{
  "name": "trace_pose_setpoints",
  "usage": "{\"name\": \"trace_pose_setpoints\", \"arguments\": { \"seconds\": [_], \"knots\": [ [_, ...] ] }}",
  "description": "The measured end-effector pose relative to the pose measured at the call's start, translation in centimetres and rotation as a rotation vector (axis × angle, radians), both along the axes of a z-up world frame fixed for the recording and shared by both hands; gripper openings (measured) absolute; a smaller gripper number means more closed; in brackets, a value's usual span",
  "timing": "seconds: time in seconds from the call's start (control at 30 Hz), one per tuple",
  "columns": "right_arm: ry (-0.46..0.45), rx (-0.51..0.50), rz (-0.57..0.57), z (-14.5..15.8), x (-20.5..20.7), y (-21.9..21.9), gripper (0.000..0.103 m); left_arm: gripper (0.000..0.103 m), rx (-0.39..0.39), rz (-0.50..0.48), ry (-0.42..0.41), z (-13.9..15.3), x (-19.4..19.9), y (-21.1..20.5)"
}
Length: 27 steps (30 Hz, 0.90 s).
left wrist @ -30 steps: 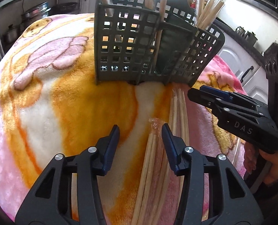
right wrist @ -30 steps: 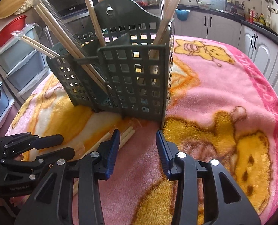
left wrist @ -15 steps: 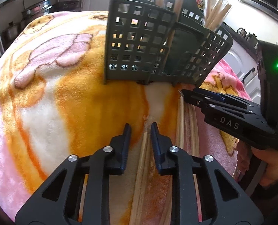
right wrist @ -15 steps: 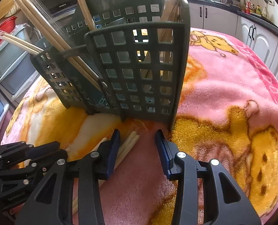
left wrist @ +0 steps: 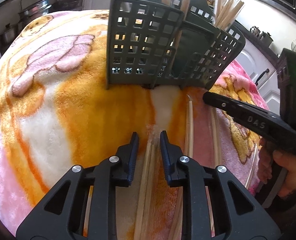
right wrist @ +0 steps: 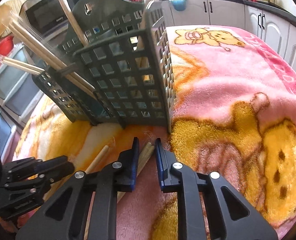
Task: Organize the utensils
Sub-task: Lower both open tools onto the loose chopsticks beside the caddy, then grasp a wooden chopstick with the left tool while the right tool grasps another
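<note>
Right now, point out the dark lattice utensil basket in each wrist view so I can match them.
Left wrist view: the utensil basket stands top centre on the blanket, beyond the left gripper.
Right wrist view: the same basket stands upper centre-left.
Shared landmark: wrapped chopsticks sticking out of it.

R gripper [right wrist: 146, 147] jaws just narrowed round wrapped chopstick pair [right wrist: 146, 156] on pink/orange blanket [right wrist: 228, 92], grey slotted caddy [right wrist: 126, 84] w/ more chopsticks just ahead, L gripper [right wrist: 54, 168] low left by another pair [right wrist: 100, 158].
</note>
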State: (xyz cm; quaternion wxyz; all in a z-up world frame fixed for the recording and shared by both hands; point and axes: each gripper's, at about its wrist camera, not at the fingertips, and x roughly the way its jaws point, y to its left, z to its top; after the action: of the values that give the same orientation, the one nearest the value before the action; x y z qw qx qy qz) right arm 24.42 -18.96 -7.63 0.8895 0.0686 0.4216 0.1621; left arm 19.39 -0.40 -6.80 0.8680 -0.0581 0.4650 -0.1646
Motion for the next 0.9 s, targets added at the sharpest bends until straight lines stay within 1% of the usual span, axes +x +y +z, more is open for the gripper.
{"name": "trace_pose_setpoints", "arguments": {
  "seconds": [0.13,0.2,0.23,0.27,0.33,0.4,0.53,0.73,0.9],
  "knots": [
    [-0.030,0.039,0.012,1.4,-0.6,-0.7,0.014,0.016,0.013,-0.016,-0.008,-0.2,0.2,-0.5],
    [-0.053,0.053,0.023,2.1,-1.1,-0.8,0.014,0.013,0.022,-0.021,-0.010,-0.2,0.2,-0.5],
    [-0.065,0.056,0.029,2.5,-1.3,-0.8,0.014,0.009,0.022,-0.020,-0.009,-0.2,0.3,-0.6],
    [-0.076,0.060,0.034,2.9,-1.8,-1.0,0.013,0.007,0.019,-0.020,-0.007,-0.1,0.5,-0.5],
    [-0.102,0.069,0.044,3.6,-2.5,-1.1,0.013,0.006,-0.020,-0.013,0.008,0.0,0.8,0.2],
    [-0.131,0.075,0.057,4.5,-3.2,-1.2,0.013,0.006,-0.035,0.001,0.000,0.3,0.8,0.8],
    [-0.174,0.087,0.078,6.0,-4.2,-0.2,0.012,0.005,-0.057,0.024,-0.042,1.8,0.3,1.5],
    [-0.230,0.096,0.103,8.1,-5.6,0.1,0.011,0.003,-0.085,0.046,-0.136,5.1,-0.7,2.1],
    [-0.275,0.099,0.124,9.5,-6.8,0.7,0.010,0.003,-0.107,0.047,-0.212,7.9,-1.8,2.0]
  ]
}}
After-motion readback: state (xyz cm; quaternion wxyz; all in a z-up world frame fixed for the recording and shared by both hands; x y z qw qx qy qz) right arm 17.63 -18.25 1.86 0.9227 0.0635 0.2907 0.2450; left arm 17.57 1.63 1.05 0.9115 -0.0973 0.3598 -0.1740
